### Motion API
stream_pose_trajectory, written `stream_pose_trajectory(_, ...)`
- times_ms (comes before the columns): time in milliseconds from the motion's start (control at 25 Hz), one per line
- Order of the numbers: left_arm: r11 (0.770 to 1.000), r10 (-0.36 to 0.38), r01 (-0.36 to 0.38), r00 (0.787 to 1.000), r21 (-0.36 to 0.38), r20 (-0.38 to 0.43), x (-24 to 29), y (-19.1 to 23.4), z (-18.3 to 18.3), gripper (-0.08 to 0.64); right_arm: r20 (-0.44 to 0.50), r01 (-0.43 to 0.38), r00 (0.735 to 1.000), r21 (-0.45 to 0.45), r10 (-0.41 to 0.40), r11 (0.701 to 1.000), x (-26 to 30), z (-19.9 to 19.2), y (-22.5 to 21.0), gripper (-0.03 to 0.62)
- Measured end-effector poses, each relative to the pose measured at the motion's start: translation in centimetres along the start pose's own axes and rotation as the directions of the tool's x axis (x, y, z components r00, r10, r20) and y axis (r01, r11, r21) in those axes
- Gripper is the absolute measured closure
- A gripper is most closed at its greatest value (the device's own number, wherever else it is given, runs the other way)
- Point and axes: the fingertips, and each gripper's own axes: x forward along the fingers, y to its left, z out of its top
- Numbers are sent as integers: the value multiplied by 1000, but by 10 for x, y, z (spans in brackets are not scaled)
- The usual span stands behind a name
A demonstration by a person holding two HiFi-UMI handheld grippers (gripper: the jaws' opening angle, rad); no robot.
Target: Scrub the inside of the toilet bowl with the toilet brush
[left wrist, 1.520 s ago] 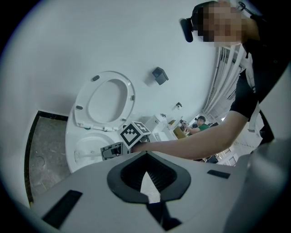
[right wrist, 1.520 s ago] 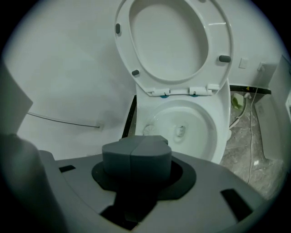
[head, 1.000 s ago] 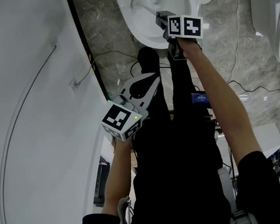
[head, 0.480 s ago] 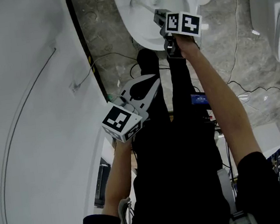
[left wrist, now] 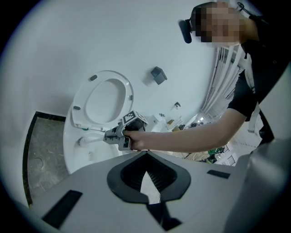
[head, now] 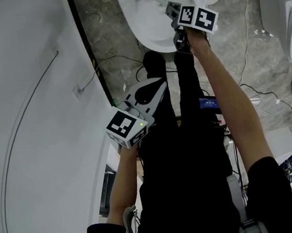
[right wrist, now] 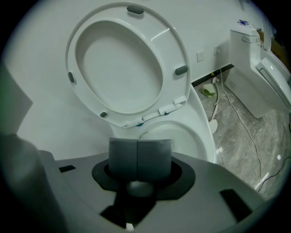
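Note:
The white toilet bowl (head: 136, 27) is at the top of the head view, its seat and lid (right wrist: 122, 63) raised. My right gripper (head: 171, 9) reaches over the bowl's rim and is shut on the toilet brush (head: 152, 2), whose shaft slants up-left into the bowl. In the left gripper view the brush (left wrist: 91, 139) runs from the right gripper (left wrist: 116, 134) down into the bowl (left wrist: 68, 152). In the right gripper view the pads (right wrist: 125, 159) are pressed together above the bowl (right wrist: 200, 136). My left gripper (head: 160, 82) hangs back by the person's legs, shut and holding nothing.
A large white curved wall (head: 36, 127) fills the left of the head view. Cables (head: 259, 89) trail over the grey stone floor at right. A second toilet (right wrist: 254, 50) stands to the right. The person's black-clad legs (head: 187, 150) are below the bowl.
My right gripper has shifted slightly right and farther over the bowl, swinging the brush inside it. The left gripper has stayed put.

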Motion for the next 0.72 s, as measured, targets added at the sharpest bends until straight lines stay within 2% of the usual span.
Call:
stream_pose_trajectory(160,1000,-4,4,1000,2,-3,1,-1,-1,551,27,38,999,-47,-37,998,-4,8,-8,431)
stream_pose_trajectory(280,1000,-5,5,1000,5,-3,1,-2,-1,551,50,96,995,-132,-90,987,-9,11,-14,433)
stream_pose_trajectory(560,1000,-6,6,1000,16,-7,5,-7,1,551,98,248,969,-308,-228,919,-24,19,-36,434)
stream_pose_trajectory(720,1000,-13,13,1000,14,-14,7,-12,0,551,107,291,957,-367,-271,883,-30,19,-48,434)
